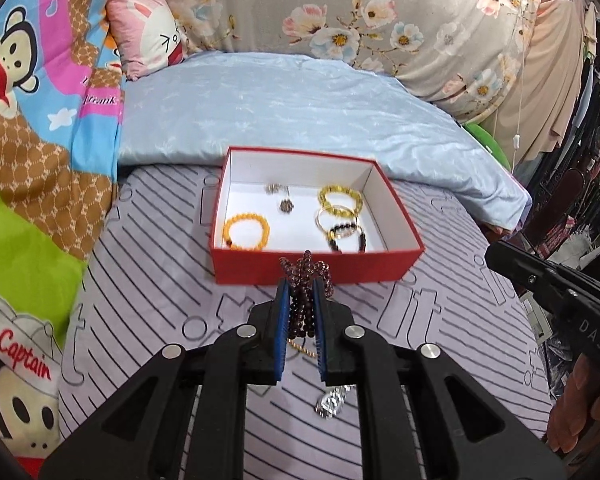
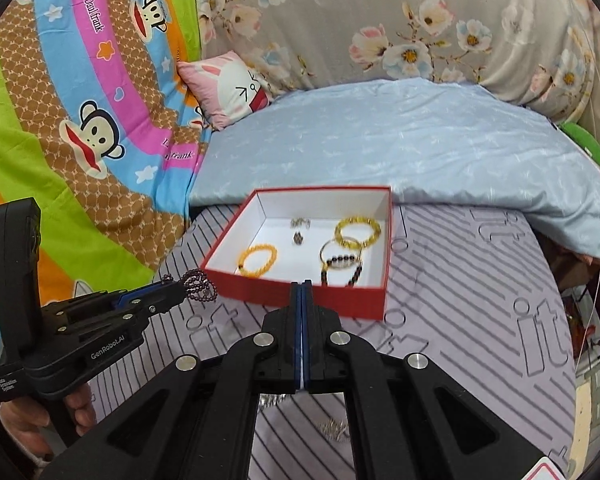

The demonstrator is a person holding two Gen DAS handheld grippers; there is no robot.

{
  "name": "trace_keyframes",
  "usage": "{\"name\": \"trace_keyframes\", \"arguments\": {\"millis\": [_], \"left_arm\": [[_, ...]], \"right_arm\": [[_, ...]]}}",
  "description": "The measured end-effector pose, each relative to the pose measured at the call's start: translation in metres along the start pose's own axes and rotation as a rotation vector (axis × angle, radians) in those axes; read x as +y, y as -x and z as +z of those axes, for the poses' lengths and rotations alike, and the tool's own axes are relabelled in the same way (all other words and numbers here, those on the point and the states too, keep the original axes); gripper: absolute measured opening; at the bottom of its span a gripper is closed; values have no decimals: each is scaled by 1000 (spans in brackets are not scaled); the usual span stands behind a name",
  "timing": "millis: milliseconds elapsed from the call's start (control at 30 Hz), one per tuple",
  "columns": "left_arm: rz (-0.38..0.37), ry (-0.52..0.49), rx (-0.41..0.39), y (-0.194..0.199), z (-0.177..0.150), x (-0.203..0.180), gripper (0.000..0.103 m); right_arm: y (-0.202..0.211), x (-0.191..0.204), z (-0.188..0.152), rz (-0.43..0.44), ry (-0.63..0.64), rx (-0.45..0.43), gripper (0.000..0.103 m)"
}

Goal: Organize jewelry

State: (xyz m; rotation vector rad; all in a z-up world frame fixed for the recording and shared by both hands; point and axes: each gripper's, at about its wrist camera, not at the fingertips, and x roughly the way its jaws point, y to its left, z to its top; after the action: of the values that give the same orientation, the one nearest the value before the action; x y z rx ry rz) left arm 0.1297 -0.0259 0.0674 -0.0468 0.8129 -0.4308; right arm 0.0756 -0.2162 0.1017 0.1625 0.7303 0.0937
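Note:
A red box [image 1: 312,268] [image 2: 312,298] with a white inside sits open on the striped sheet. In it lie an orange bead bracelet [image 1: 247,232] [image 2: 258,260], a yellow bead bracelet [image 1: 340,200] [image 2: 358,232], a dark bead bracelet [image 1: 346,236] [image 2: 342,268] and a small dark pendant [image 1: 285,205] [image 2: 298,238]. My left gripper [image 1: 302,284] [image 2: 176,290] is shut on a dark purple bead strand [image 1: 306,292] [image 2: 199,284], lifted just in front of the box. My right gripper [image 2: 302,283] is shut with nothing in it, near the box's front wall.
A silver chain [image 1: 332,400] [image 2: 334,426] and a thin gold chain [image 1: 300,347] lie on the striped sheet [image 1: 160,280] below the grippers. A blue quilt [image 1: 280,112], a floral duvet [image 2: 380,20], a cartoon blanket [image 2: 80,120] and a pink pillow [image 1: 148,36] ring the box. A hand [image 2: 76,412] holds the left gripper.

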Motion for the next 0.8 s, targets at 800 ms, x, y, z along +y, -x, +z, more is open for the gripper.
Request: {"name": "trace_keyframes", "arguments": {"millis": [800], "left_arm": [[2, 3, 40, -22, -5, -1, 11]], "right_arm": [[-41, -38, -119, -89, -29, 282, 25]]}}
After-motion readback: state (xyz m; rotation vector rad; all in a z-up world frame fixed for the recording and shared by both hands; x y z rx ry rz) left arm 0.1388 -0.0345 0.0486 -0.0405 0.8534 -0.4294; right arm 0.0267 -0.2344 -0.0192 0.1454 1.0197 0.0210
